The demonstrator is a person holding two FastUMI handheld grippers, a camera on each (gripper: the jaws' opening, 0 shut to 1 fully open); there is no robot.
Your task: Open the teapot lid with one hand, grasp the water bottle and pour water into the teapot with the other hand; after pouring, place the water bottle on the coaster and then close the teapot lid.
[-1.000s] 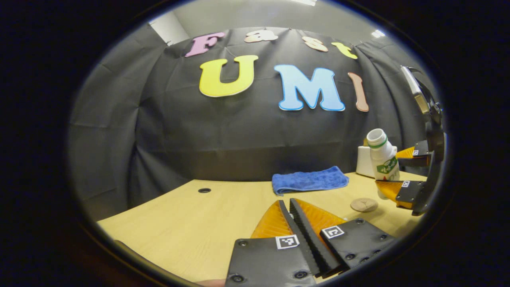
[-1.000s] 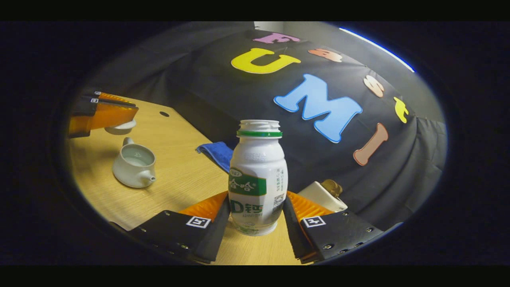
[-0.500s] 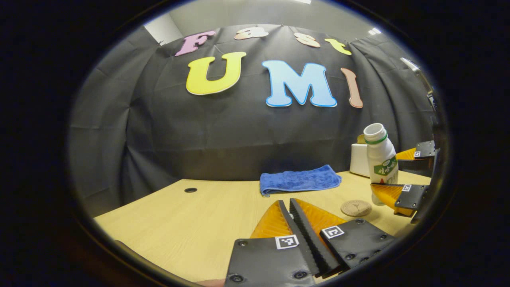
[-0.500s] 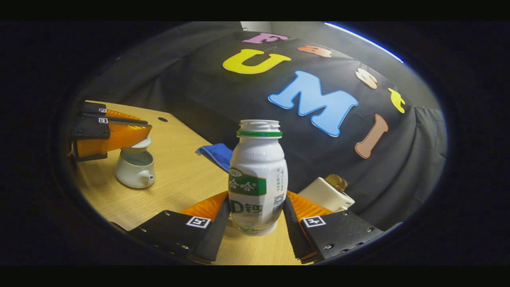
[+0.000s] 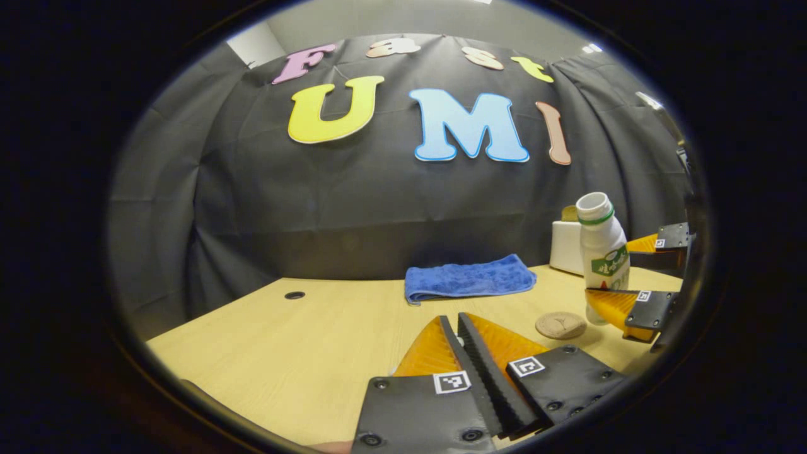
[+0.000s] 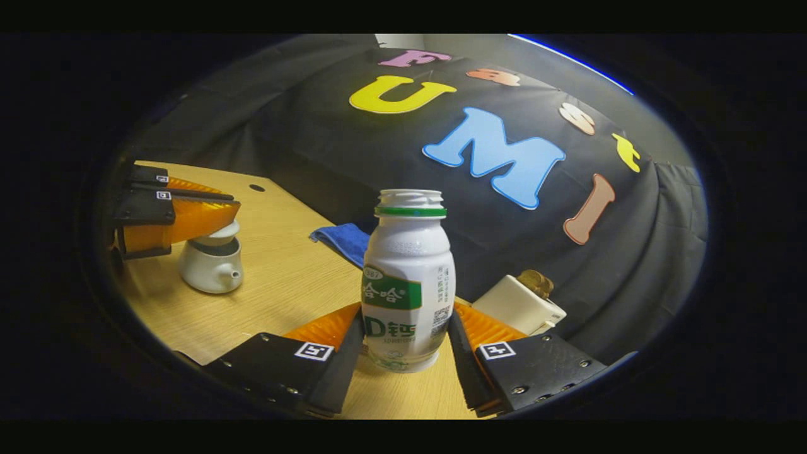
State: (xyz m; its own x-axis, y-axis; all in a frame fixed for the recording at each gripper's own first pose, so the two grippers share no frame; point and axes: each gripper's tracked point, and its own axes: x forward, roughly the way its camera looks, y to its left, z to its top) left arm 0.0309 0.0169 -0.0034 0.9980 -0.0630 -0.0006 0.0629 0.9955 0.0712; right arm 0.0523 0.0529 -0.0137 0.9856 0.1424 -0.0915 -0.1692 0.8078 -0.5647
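My right gripper (image 6: pixel 407 309) is shut on a white uncapped water bottle (image 6: pixel 408 284) with a green label and holds it upright. In the left gripper view the bottle (image 5: pixel 602 246) sits low, just right of the round brown coaster (image 5: pixel 560 325), with the right gripper (image 5: pixel 615 271) around it. My left gripper (image 5: pixel 455 320) is shut. In the right gripper view the left gripper (image 6: pixel 230 208) holds the white teapot lid (image 6: pixel 217 232) right on top of the white teapot (image 6: pixel 208 271). I cannot tell whether the lid is seated.
A folded blue towel (image 5: pixel 468 279) lies at the back of the wooden table (image 5: pixel 302 353). A white box (image 5: pixel 564 249) with a brown item on top stands behind the bottle. The tabletop has a small round hole (image 5: pixel 294 295) at the far left.
The left gripper has brought the lid down from above the open teapot onto its mouth. The bottle has straightened and sunk beside the coaster.
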